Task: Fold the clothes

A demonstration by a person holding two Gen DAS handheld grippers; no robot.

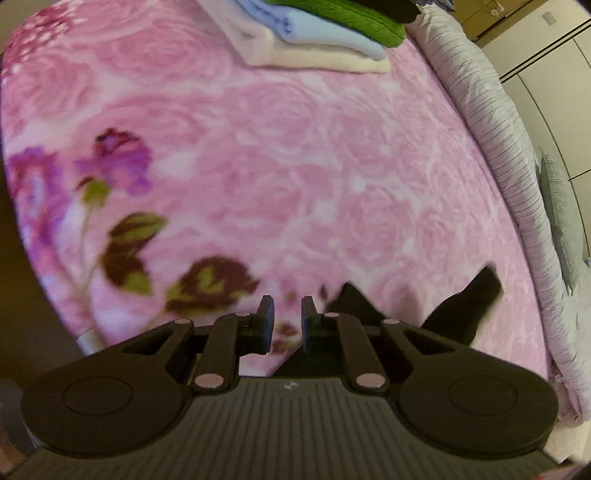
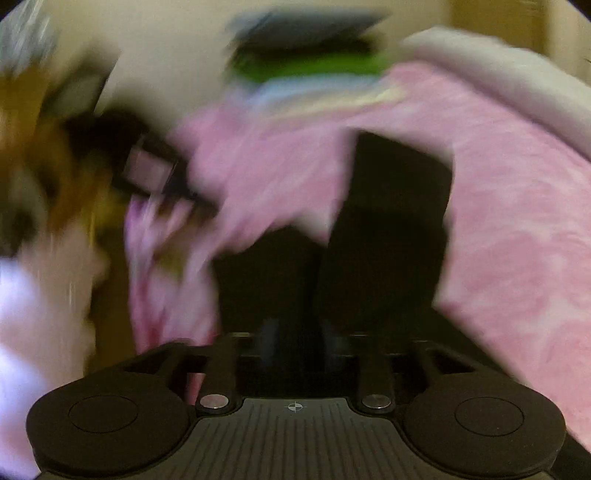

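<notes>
Left gripper (image 1: 288, 319), bottom centre: jaws narrowly apart, nothing between them. Right gripper (image 2: 295, 334): blurred, grip unclear, black garment (image 2: 388, 229) directly ahead on pink floral blanket (image 1: 295, 166). Folded clothes stack (image 1: 317, 37) at top, beyond.

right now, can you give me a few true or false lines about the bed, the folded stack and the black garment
1. A folded stack sits at the far end of the pink blanket. True.
2. The green piece lies under the cream one. False: green is above the light blue piece, and cream is at the bottom.
3. The left gripper has cloth between its pads. False: there is a bare gap between them, with only blanket beyond it.
4. A black garment lies on the blanket to the right of the left gripper. True.
5. The blanket is plain blue. False: it is pink with a flower print.
</notes>
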